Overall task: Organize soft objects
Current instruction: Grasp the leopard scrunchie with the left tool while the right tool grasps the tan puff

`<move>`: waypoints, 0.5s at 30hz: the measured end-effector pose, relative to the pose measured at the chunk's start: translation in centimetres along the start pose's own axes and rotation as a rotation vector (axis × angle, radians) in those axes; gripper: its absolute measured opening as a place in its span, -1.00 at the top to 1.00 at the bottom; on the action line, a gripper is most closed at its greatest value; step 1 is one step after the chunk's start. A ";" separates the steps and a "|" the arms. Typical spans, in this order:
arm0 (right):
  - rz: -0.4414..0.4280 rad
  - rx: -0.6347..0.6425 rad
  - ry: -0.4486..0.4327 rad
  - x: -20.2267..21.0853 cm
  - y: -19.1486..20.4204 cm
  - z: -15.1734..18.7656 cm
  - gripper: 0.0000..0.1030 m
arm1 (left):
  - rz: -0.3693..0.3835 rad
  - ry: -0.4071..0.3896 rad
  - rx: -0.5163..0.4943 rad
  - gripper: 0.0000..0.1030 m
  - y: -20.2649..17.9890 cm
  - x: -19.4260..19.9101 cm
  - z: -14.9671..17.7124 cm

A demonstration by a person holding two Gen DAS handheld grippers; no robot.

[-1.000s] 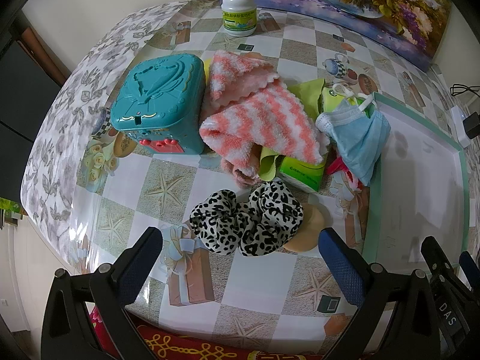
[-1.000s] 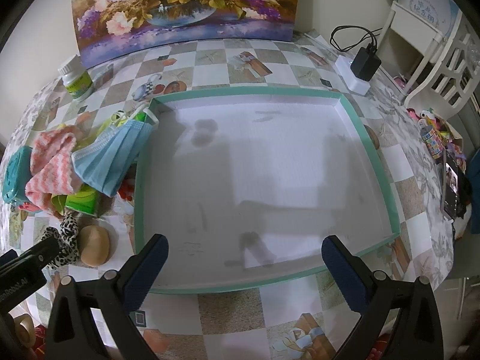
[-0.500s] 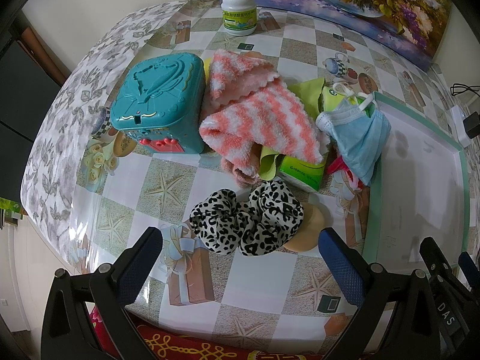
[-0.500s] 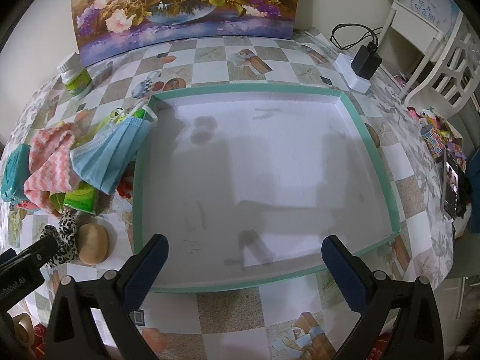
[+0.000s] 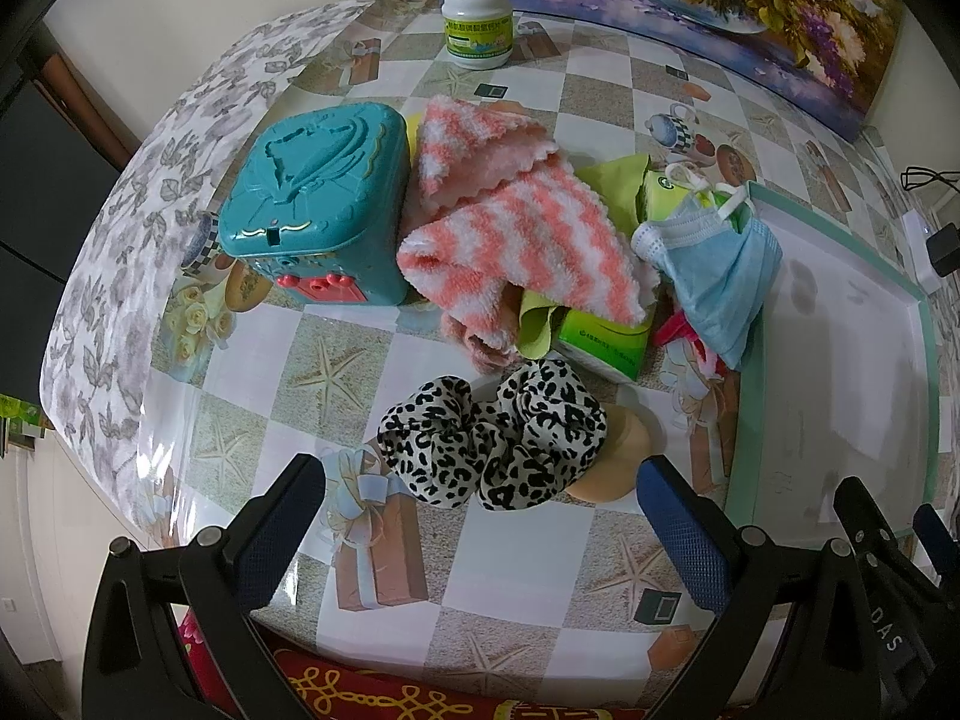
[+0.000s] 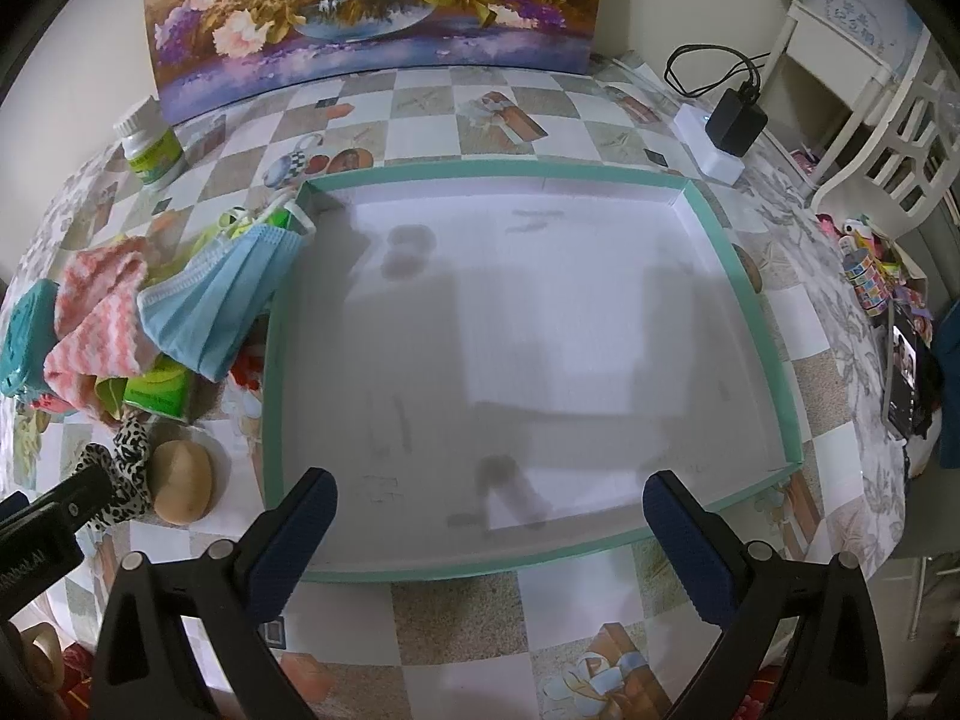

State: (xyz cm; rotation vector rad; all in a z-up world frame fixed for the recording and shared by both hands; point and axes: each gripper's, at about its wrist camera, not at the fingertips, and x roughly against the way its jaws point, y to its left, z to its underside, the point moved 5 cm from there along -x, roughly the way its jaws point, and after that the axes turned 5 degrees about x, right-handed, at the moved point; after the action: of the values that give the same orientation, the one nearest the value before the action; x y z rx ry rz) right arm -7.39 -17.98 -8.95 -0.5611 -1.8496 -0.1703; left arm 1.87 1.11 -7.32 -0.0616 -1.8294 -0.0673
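Observation:
A black-and-white leopard scrunchie (image 5: 492,441) lies on the table just ahead of my open, empty left gripper (image 5: 480,516). Behind it lie a pink-and-white striped towel (image 5: 516,240), a blue face mask (image 5: 714,276), a yellow-green cloth (image 5: 537,324) and a beige puff (image 5: 612,456). The mask (image 6: 216,300), towel (image 6: 99,312) and puff (image 6: 183,483) also show in the right wrist view. My right gripper (image 6: 489,531) is open and empty over the near edge of the teal-rimmed white tray (image 6: 270,360).
A teal plastic box (image 5: 318,210) stands left of the towel. A green tissue pack (image 5: 606,342) lies under the cloths. A white pill bottle (image 5: 477,15) and a flower painting (image 6: 372,6) stand at the back. A charger (image 6: 735,120) sits right of the tray.
The right wrist view has shifted slightly, so the tray and pile sit a little lower and to the left. The left gripper has hardly moved.

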 end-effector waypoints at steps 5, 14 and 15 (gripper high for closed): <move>0.000 0.004 0.004 -0.1 0.0 0.0 -1.00 | 0.009 0.007 0.013 -1.00 0.1 -0.1 -0.1; -0.086 0.113 -0.041 0.8 3.8 -0.2 -1.00 | 0.006 0.024 0.186 -1.00 4.9 -0.4 -1.2; -0.113 0.132 -0.044 0.9 4.7 -0.2 -1.00 | 0.006 0.029 0.202 -1.00 5.5 -0.5 -1.3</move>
State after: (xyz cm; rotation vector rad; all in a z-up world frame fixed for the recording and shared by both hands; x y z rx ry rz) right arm -5.31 -13.67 -8.73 -0.3717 -1.9209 -0.1105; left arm 3.68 6.45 -7.39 0.0758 -1.7981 0.1202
